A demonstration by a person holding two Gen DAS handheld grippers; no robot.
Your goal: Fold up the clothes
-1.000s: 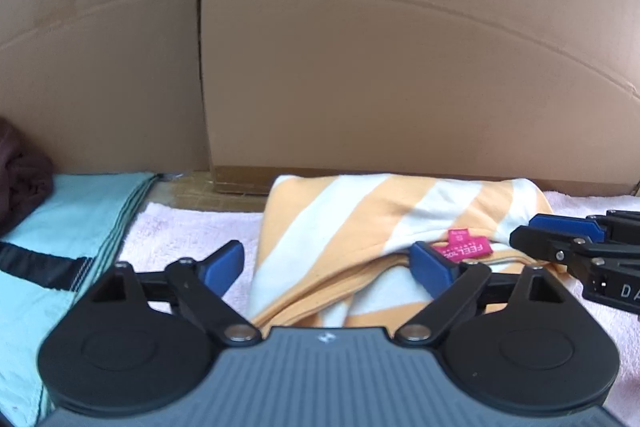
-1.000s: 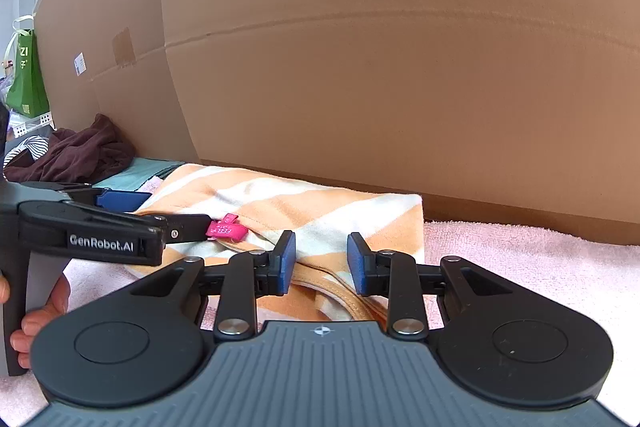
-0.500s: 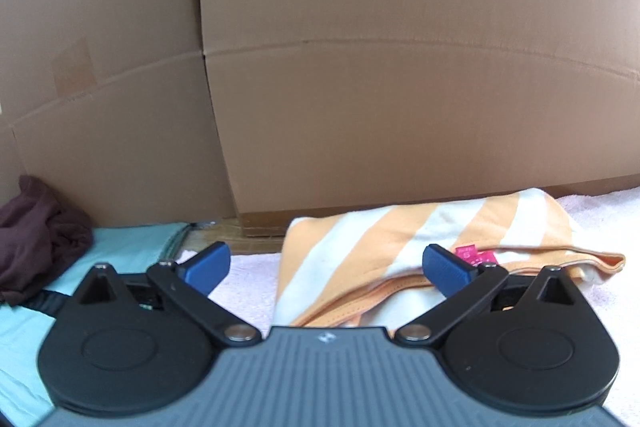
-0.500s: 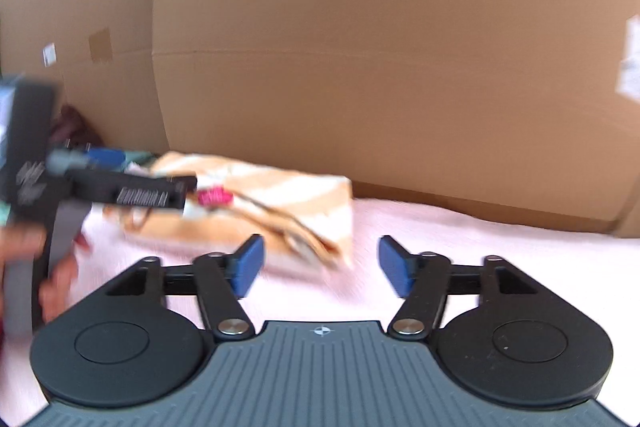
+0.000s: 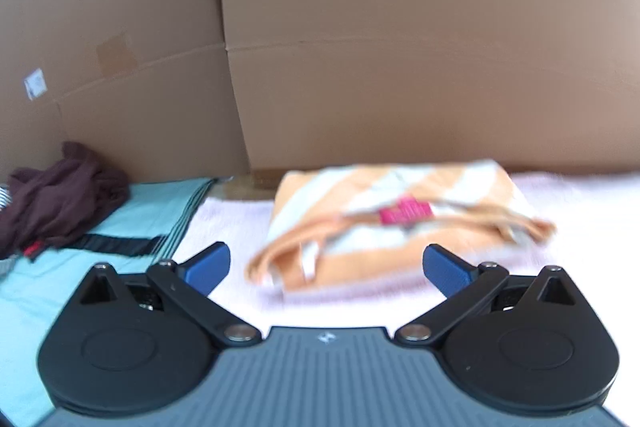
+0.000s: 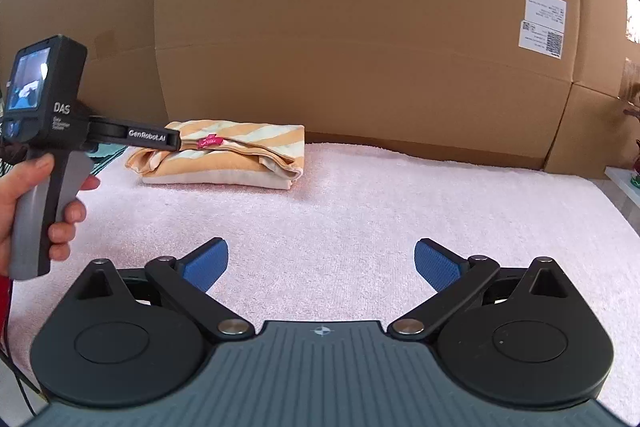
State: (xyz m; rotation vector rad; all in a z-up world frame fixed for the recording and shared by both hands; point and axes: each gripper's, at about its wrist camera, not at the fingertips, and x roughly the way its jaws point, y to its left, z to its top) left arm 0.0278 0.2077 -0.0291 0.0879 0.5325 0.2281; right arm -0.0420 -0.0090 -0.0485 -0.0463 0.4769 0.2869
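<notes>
Garments: one folded striped shirt on the pink towel, at 11 o'clock from the right gripper, whose jaws are opening with nothing between them. Left gripper gapes wide, empty, the shirt at 12 o'clock. Only the left view shows one maroon heap; only the right shows a hand.
</notes>
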